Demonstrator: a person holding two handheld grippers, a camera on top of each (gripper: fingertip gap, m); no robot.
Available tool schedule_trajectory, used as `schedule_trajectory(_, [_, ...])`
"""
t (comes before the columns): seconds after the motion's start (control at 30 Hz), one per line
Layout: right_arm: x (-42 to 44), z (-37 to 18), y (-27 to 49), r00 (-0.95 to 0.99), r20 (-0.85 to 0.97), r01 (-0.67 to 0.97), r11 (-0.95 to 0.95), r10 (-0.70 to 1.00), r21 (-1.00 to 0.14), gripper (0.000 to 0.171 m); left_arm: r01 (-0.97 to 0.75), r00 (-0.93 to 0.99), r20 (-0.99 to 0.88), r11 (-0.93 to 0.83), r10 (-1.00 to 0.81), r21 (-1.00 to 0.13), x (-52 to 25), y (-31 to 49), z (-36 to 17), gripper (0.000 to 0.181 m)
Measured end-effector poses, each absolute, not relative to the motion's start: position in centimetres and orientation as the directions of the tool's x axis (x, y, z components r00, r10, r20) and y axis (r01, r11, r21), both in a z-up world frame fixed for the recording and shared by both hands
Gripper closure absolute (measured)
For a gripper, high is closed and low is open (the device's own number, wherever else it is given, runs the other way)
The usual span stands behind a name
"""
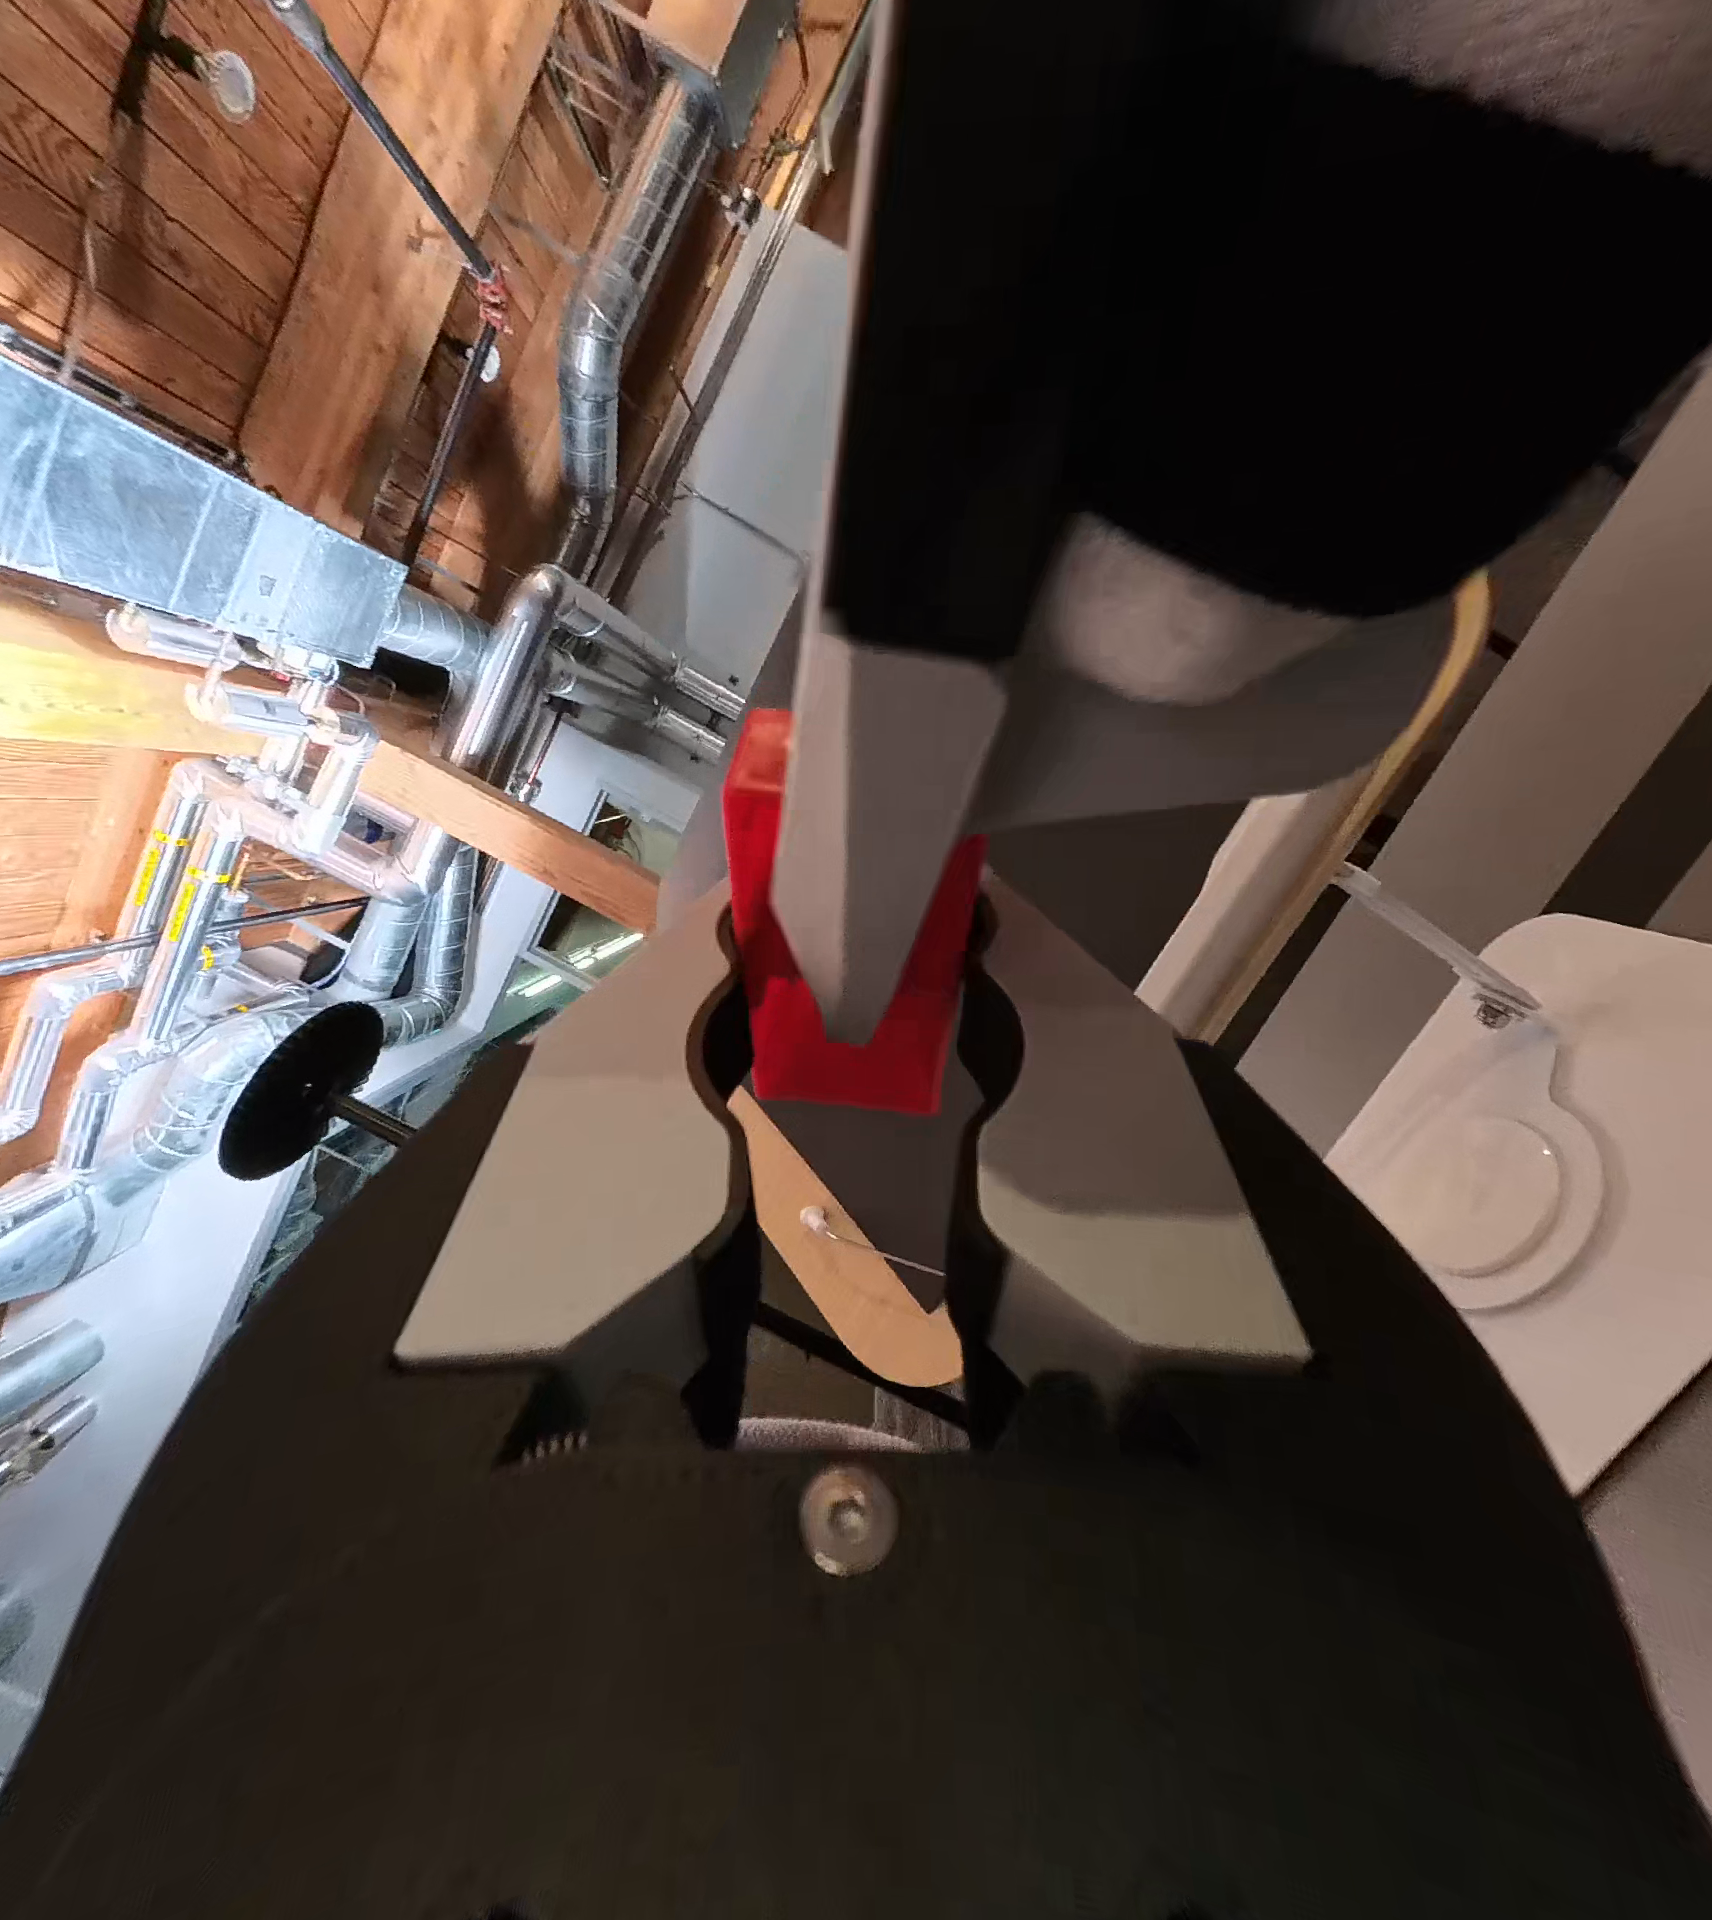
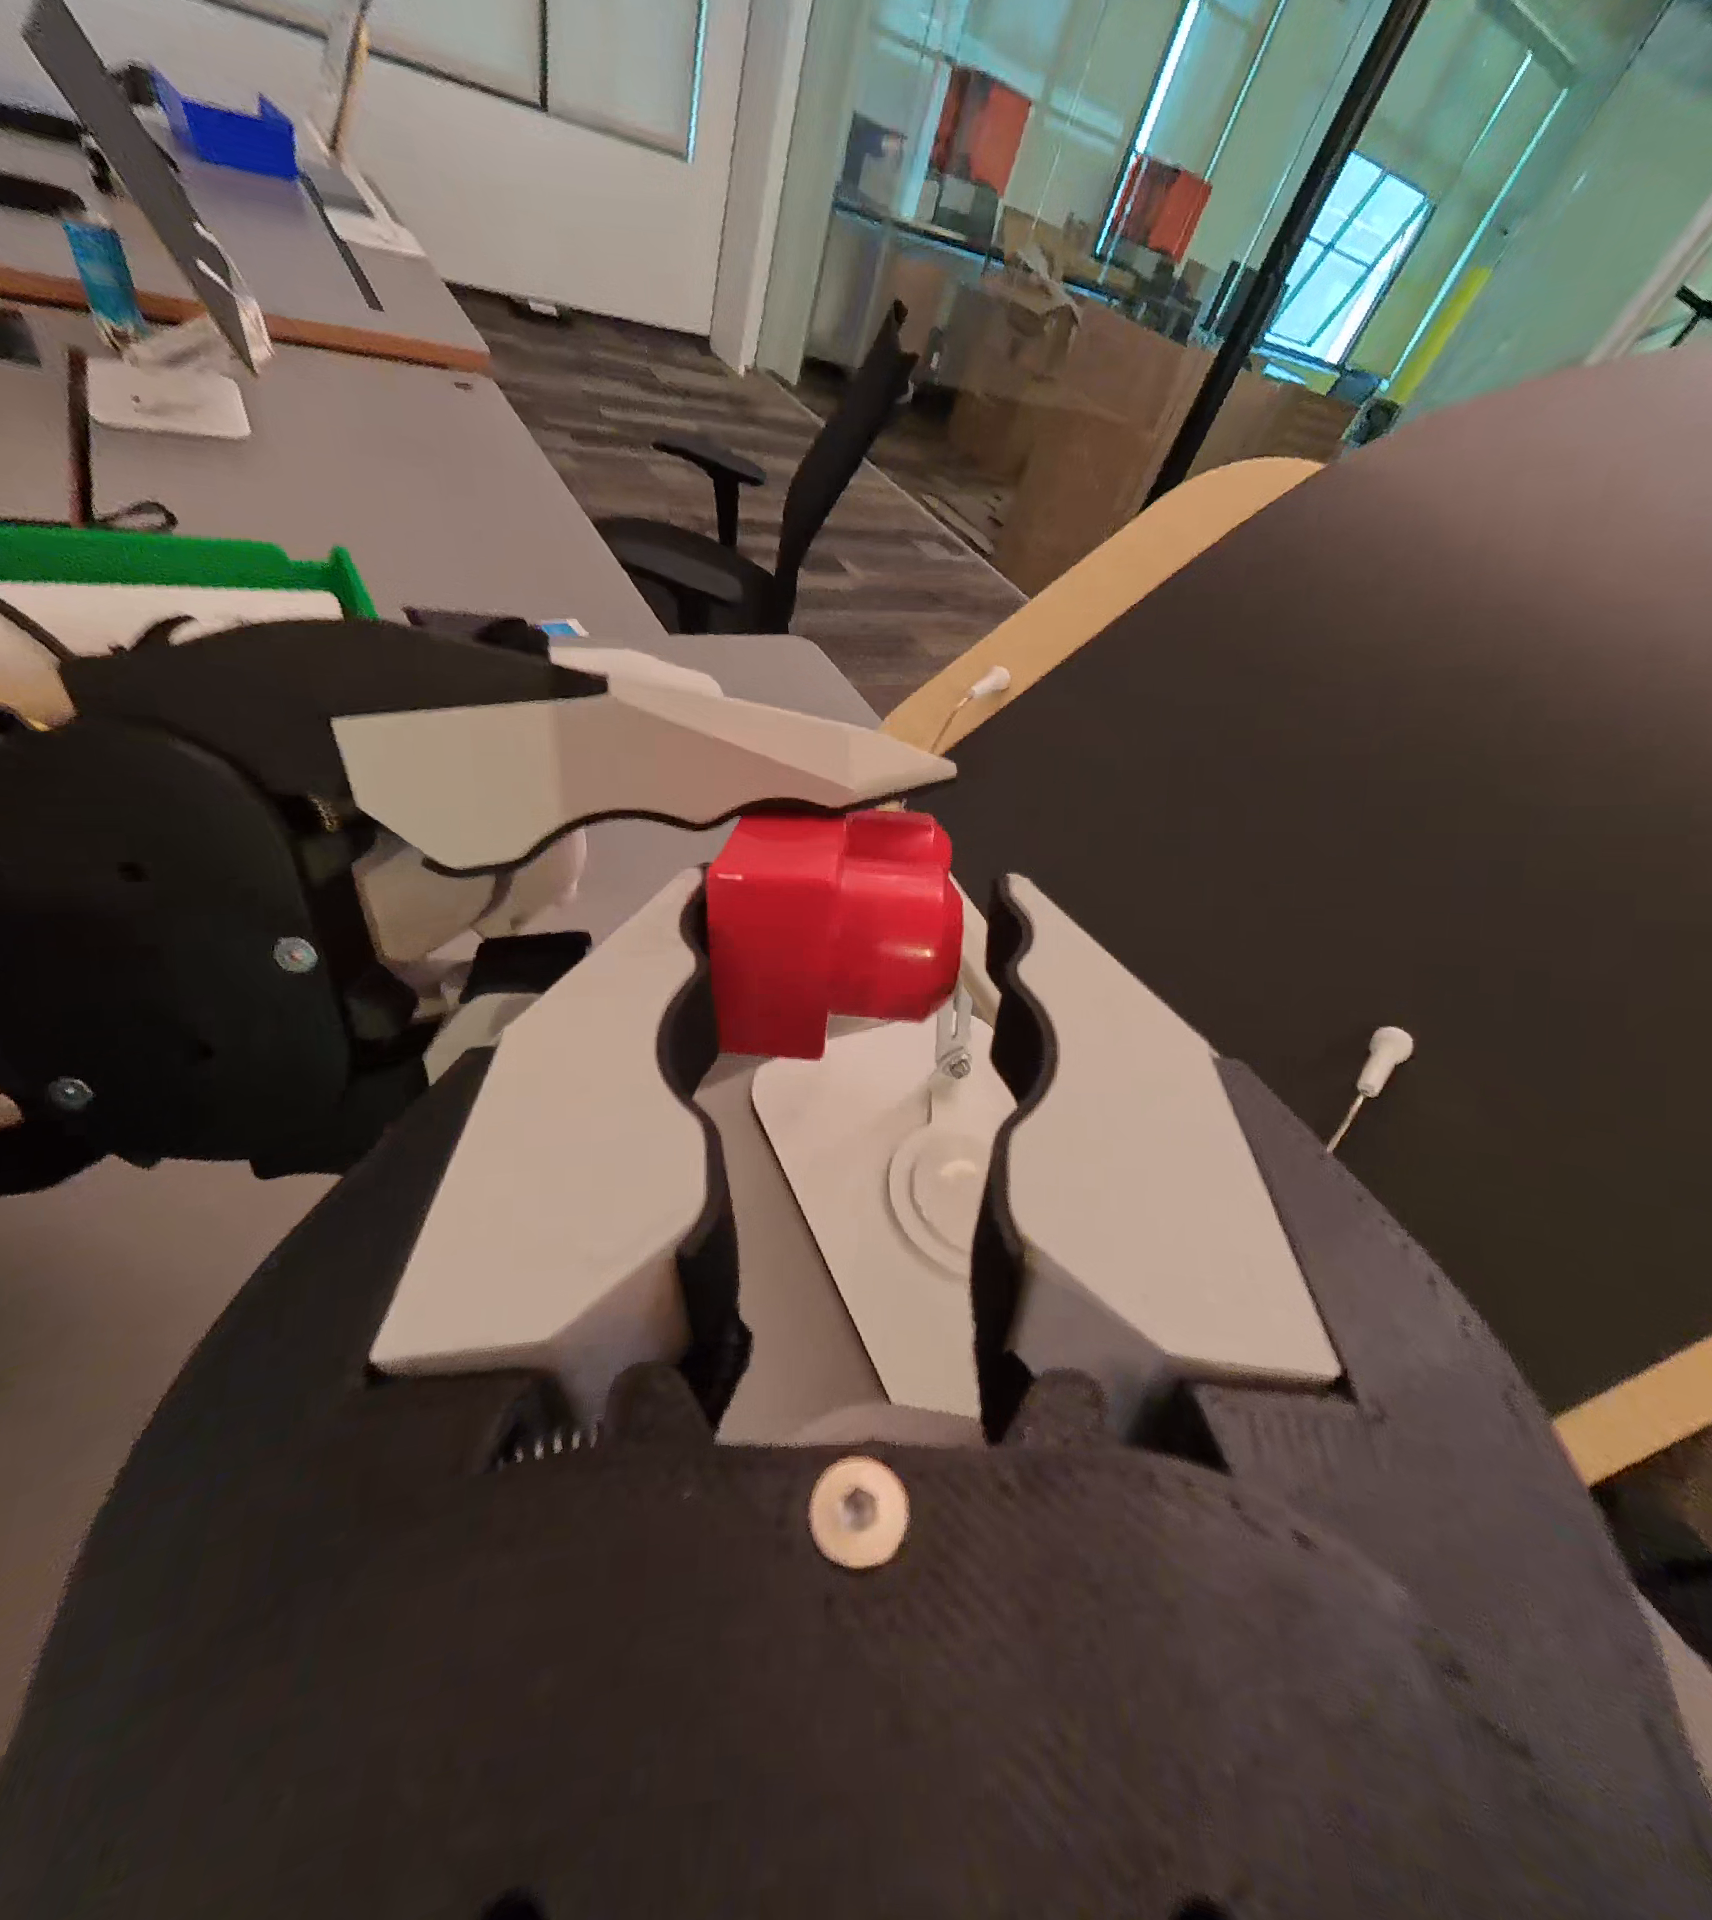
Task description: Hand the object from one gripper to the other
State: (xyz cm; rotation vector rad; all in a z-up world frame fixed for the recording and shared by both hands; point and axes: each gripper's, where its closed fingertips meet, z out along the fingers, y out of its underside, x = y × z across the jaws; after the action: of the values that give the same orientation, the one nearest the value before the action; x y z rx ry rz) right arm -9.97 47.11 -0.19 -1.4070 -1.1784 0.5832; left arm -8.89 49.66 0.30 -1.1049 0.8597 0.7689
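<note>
I see the red block (image 2: 831, 930) at frame centre, pinched by my left gripper (image 2: 821, 805), whose fingers are closed on it. My right gripper (image 2: 847, 935) is part open around it, apparently not clamping. If left lets go early, it may drop.

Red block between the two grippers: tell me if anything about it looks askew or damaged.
Nothing stands out. The red block looks whole, with no cracks or chips in view. The left gripper holds it, while the right gripper is open around it, its fingers not yet closed on the block.
</note>
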Motion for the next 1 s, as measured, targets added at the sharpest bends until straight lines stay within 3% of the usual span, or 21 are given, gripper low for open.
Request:
schedule_trajectory(0.33, [-9.8, -0.1, 46.9, 0.342, 0.270, 0.312, 0.162, 0.900, -0.936, 0.130, -0.853, 0.470, -0.877, 0.305, 0.100, -0.423, -8.5, 49.6, 0.2, 0.147])
schedule_trajectory(0.47, [-9.3, 0.6, 45.7, 0.244, 0.159, 0.230, 0.102, 0.957, -0.968, 0.130, -0.770, 0.400, -0.916, 0.547, 0.013, -0.328, -6.0, 46.6, 0.5, 0.123])
schedule_trajectory(0.57, [-9.0, 0.3, 43.7, 0.083, 0.045, 0.209, 0.027, 0.996, -0.978, 0.130, -0.740, 0.383, -0.924, 0.600, 0.003, -0.305, -5.9, 45.3, 1.2, 0.109])
schedule_trajectory(0.8, [-6.4, -1.0, 41.0, -0.097, 0.033, 0.303, 0.061, 0.995, -0.951, 0.130, -0.726, 0.221, -0.975, 0.662, -0.032, -0.186, -2.5, 42.9, -0.3, 0.107])
schedule_trajectory(1.0, [-2.9, -1.1, 39.7, -0.141, 0.089, 0.350, 0.134, 0.986, -0.927, 0.131, -0.738, 0.133, -0.991, 0.666, -0.016, -0.110, -0.3, 41.5, -1.0, 0.110])
